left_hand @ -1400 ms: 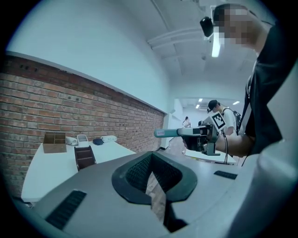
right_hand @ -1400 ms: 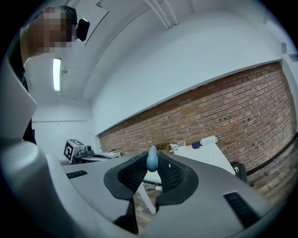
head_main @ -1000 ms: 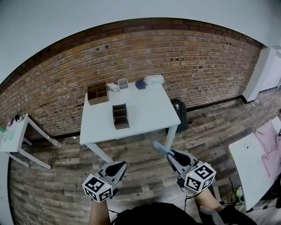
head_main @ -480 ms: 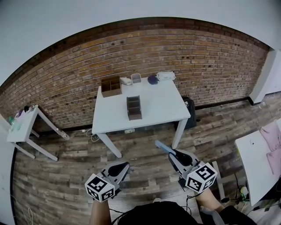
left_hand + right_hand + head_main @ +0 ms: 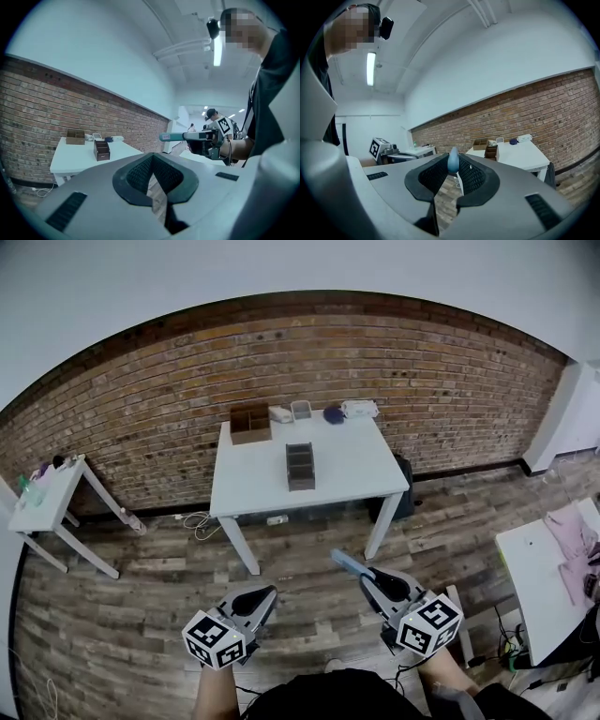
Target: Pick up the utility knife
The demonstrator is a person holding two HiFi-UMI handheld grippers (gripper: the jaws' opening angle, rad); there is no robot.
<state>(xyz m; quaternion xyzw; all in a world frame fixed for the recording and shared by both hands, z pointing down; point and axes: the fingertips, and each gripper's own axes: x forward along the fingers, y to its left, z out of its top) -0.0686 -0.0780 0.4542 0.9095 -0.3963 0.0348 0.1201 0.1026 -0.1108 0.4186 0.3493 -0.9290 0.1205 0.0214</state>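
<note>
The utility knife (image 5: pixel 345 562) is pale blue and sticks forward out of my right gripper (image 5: pixel 370 576), which is shut on it. In the right gripper view the knife's rounded end (image 5: pixel 453 160) stands upright between the dark pads. From the left gripper view the knife (image 5: pixel 180 136) shows level, off to the right. My left gripper (image 5: pixel 262 594) hangs over the wooden floor with its jaws together and nothing in them. Both grippers are held well short of the white table (image 5: pixel 328 474).
On the table stand a dark desk organiser (image 5: pixel 300 466), a wooden box (image 5: pixel 250 424) and small items along the brick wall. A dark bag (image 5: pixel 403 488) sits by the table's right leg. A small side table (image 5: pixel 42 502) is at left, another white table (image 5: pixel 539 568) at right.
The white table has shrunk and slid rightward in the head view as the person backs away from it. Both grippers keep their places in the view, the knife still held.
</note>
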